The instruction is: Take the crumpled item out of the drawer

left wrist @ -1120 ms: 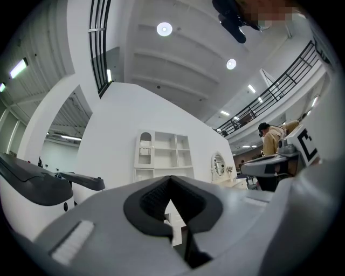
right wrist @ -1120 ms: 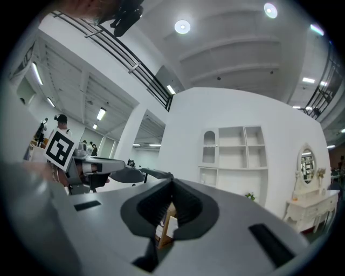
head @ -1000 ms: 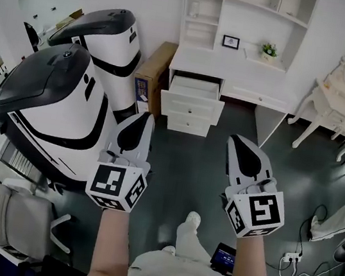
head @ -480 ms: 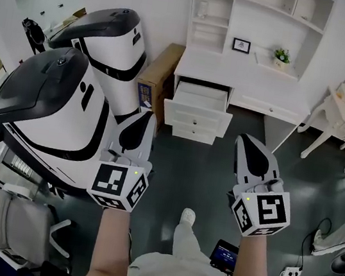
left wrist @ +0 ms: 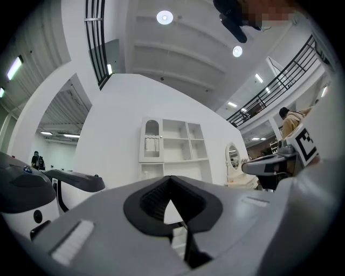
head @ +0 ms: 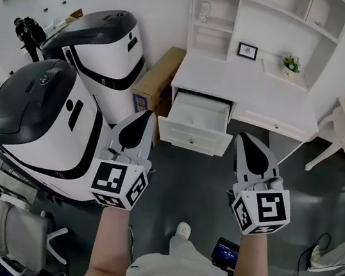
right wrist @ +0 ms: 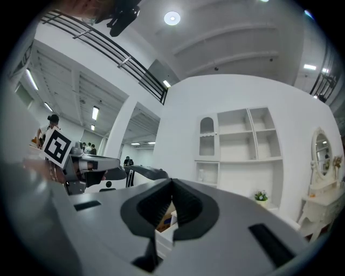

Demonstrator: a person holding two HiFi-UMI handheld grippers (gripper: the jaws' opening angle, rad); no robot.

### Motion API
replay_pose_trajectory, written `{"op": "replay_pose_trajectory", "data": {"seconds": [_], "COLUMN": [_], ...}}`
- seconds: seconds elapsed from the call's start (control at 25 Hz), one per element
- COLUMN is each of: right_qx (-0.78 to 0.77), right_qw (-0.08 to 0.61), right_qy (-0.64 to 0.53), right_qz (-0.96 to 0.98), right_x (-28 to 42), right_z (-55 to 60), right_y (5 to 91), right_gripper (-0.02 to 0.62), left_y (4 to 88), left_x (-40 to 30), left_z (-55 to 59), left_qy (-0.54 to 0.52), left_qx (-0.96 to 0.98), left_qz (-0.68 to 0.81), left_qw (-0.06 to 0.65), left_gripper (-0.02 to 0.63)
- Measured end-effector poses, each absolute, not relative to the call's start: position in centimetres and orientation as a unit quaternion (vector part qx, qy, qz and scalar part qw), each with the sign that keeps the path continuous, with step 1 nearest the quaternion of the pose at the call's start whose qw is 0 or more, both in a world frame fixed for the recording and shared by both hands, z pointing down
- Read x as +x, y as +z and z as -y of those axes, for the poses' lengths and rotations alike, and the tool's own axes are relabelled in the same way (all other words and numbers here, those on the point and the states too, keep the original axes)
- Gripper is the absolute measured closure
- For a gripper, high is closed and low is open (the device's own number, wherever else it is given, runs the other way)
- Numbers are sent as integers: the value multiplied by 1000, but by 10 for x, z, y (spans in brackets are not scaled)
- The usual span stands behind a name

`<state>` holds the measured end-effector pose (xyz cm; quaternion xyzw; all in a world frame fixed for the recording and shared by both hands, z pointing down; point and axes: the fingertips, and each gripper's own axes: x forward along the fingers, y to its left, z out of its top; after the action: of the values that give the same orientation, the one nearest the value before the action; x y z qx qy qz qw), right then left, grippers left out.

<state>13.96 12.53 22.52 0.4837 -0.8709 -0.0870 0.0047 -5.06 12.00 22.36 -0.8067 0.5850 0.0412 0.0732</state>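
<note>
The dark grey floor (head: 200, 187) carries a white desk (head: 251, 94) with its top drawer (head: 196, 120) pulled open. A small framed picture (head: 247, 50) and a potted plant (head: 291, 63) stand on the desk top. A cardboard box (head: 158, 76) stands just left of the desk, beside a big white-and-black machine (head: 105, 49).

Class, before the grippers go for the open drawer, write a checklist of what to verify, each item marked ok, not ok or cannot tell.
1. Drawer open: ok.
2. Crumpled item visible inside: cannot tell; the head view shows only a white interior.
3. Left gripper free of load: ok, jaws together, nothing between them.
4. Right gripper free of load: ok, jaws together, nothing between them.
5. Jaws open for a grasp: not ok, both are shut.
6. Grippers at the drawer: not ok, both are short of it.
</note>
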Motion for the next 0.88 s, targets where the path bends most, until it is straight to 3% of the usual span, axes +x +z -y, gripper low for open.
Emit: {"op": "replay_pose_trajectory", "data": {"seconds": [0.88], "right_qx": [469], "right_qw": [15], "right_qy": [-69], "right_qz": [880], "right_x": [135], "right_z": [31], "right_y": [244], "right_gripper": [589], "left_y": [237], "left_x": [-61], "left_z": [24], "left_qy": [24], "left_qx": [-795], "left_qz": [-602], "left_qw": [69], "left_gripper": [600]}}
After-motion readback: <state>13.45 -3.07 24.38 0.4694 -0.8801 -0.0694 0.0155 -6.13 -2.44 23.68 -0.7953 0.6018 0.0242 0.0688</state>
